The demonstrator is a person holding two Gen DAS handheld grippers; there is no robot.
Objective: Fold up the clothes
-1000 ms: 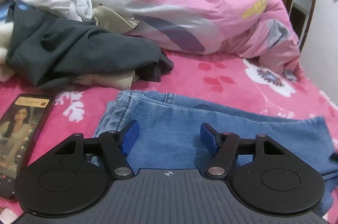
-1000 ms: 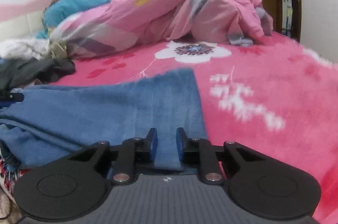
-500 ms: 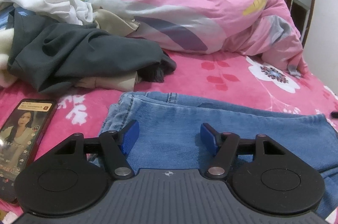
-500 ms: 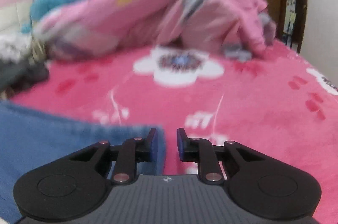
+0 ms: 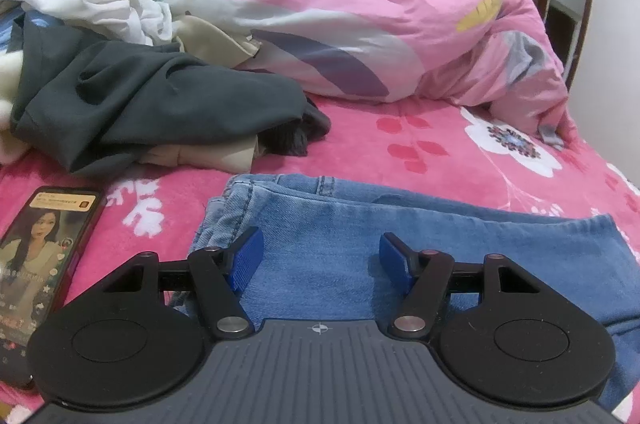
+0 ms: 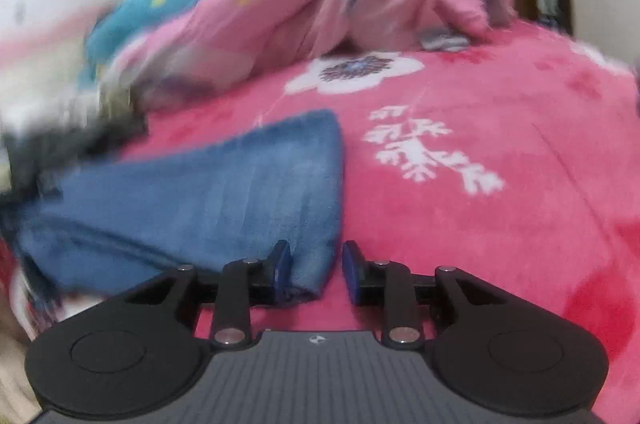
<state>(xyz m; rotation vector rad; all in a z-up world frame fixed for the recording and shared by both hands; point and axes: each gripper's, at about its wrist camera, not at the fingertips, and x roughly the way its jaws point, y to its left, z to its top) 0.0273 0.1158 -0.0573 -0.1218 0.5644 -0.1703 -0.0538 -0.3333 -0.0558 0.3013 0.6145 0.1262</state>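
Pink floral bedspread (image 5: 420, 144) carries the jeans (image 5: 400, 244) near its front edge; right gripper (image 6: 316, 266), just opening, straddles their hem corner unpinched, while left gripper (image 5: 320, 256) hovers open over them

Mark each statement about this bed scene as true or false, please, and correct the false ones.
1. The jeans lie on the pink floral blanket. True.
2. A phone with a lit screen lies right of the jeans in the left wrist view. False: it lies to their left.
3. The left gripper has its jaws clamped on the dark grey garment. False: they stand open over the jeans.
4. In the right wrist view the right gripper is at the jeans' right edge. True.
5. The pink quilt is folded flat. False: it is bunched up.
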